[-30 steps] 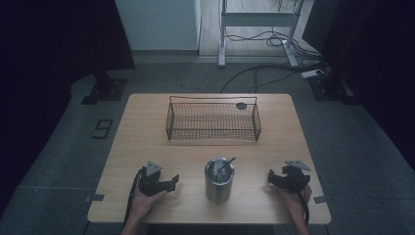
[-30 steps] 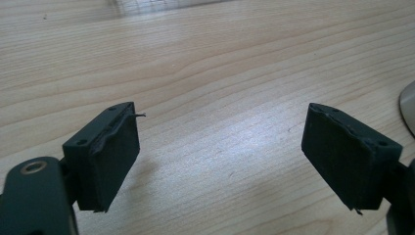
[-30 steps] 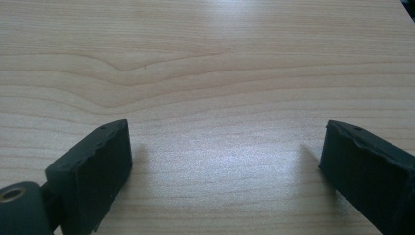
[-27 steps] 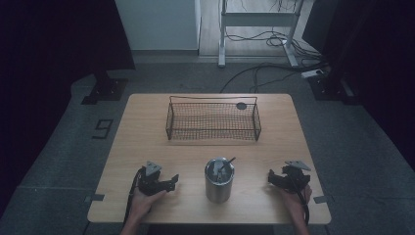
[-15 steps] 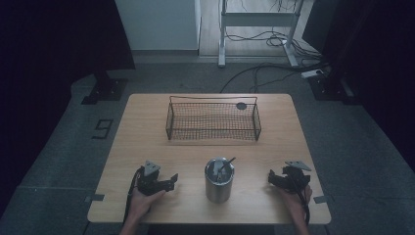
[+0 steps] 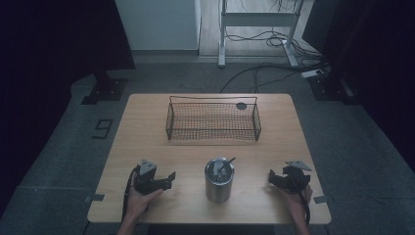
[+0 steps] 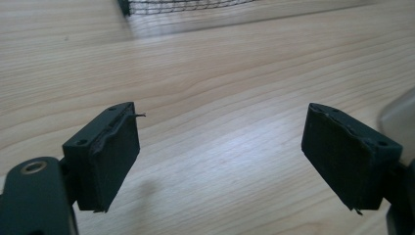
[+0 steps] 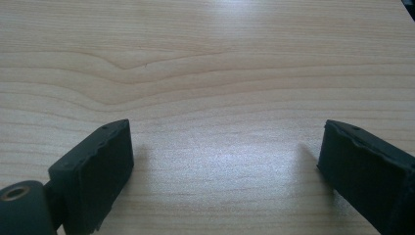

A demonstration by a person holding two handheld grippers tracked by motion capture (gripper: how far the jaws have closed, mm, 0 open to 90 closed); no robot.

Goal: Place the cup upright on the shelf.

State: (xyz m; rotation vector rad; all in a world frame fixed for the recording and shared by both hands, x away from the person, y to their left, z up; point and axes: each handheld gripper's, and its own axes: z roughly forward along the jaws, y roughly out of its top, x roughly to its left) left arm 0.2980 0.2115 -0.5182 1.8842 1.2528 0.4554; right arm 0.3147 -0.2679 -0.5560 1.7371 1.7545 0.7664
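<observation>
high view: steel cup (image 6: 219, 182) upright at near table (image 6: 147, 127) edge, utensils inside, midway between left gripper (image 6: 169, 178) and right gripper (image 6: 272, 179). both grippers released, jaws wide, nothing held. cup looks rigid, smooth, likely slippery, top-heavy; best pinch wall near rim. wire basket (image 6: 213, 121) behind.
</observation>
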